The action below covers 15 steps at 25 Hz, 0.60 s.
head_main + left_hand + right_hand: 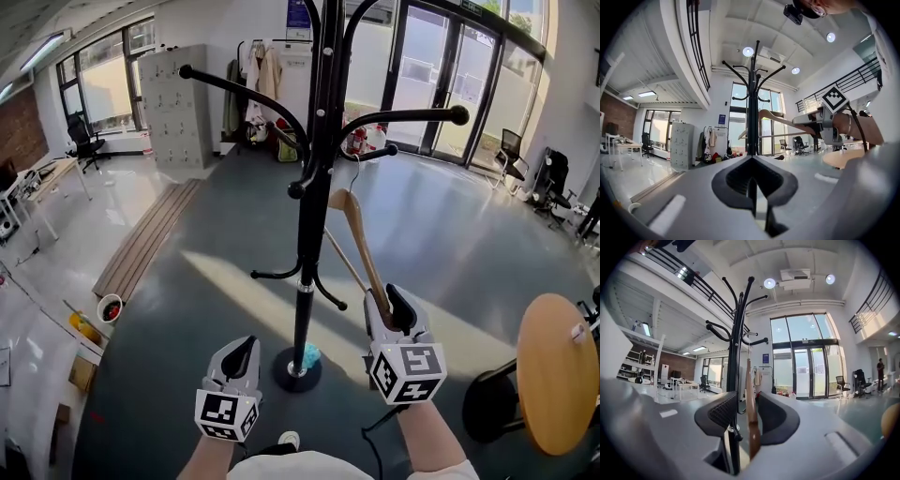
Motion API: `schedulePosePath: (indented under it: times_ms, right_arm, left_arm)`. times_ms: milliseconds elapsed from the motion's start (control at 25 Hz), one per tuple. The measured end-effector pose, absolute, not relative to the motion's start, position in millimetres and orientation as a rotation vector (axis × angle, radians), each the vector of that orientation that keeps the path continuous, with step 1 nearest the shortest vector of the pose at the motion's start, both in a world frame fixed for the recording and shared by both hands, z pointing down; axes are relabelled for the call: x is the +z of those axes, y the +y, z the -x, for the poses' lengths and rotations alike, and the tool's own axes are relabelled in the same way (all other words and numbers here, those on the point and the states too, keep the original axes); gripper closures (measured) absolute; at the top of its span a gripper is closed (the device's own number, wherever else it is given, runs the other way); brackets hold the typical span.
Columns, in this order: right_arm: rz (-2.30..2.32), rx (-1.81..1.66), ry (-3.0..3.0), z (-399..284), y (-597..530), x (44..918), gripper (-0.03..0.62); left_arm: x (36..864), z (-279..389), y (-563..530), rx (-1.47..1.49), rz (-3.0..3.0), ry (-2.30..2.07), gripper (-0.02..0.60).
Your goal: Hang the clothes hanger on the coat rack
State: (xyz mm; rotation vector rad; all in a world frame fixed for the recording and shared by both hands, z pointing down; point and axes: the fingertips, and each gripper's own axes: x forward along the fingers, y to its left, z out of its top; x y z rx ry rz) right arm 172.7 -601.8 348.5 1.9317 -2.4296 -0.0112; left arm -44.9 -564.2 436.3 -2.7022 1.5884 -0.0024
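The black coat rack (pixel 309 187) stands right in front of me, its curved arms spreading at the top. A wooden clothes hanger (pixel 359 234) slants up from my right gripper (pixel 392 305), which is shut on its lower end. Its metal hook (pixel 360 155) sits at a short rack arm right of the pole; whether it rests on that arm I cannot tell. In the right gripper view the hanger (pixel 751 413) runs between the pads beside the rack pole (pixel 736 357). My left gripper (pixel 241 356) is low, left of the rack base, shut and holding nothing.
The rack's round base (pixel 297 368) has a blue object (pixel 310 356) beside it. A round wooden table (pixel 558 375) with a dark seat beneath it stands at the right. Wooden planks (pixel 145 239) lie on the floor to the left. Grey lockers (pixel 178 103) and glass doors (pixel 441 75) are behind.
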Motion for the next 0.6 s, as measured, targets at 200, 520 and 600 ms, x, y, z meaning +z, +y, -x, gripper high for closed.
schedulePosePath:
  times_ms: [200, 520, 600]
  right_arm:
    - [-1.834, 0.045, -2.415, -173, -555, 381, 0.481]
    - [-1.756, 0.192, -2.392, -175, -481, 430, 0.566]
    - [-1.750, 0.217, -2.394, -178, -464, 439, 0.566]
  left_arm:
    - [426, 17, -534, 0.026, 2.706, 1.548, 0.581]
    - [422, -13, -469, 0.016, 2.725, 1.521, 0.581]
    - [423, -17, -454, 0.012, 2.722, 1.524, 0.581]
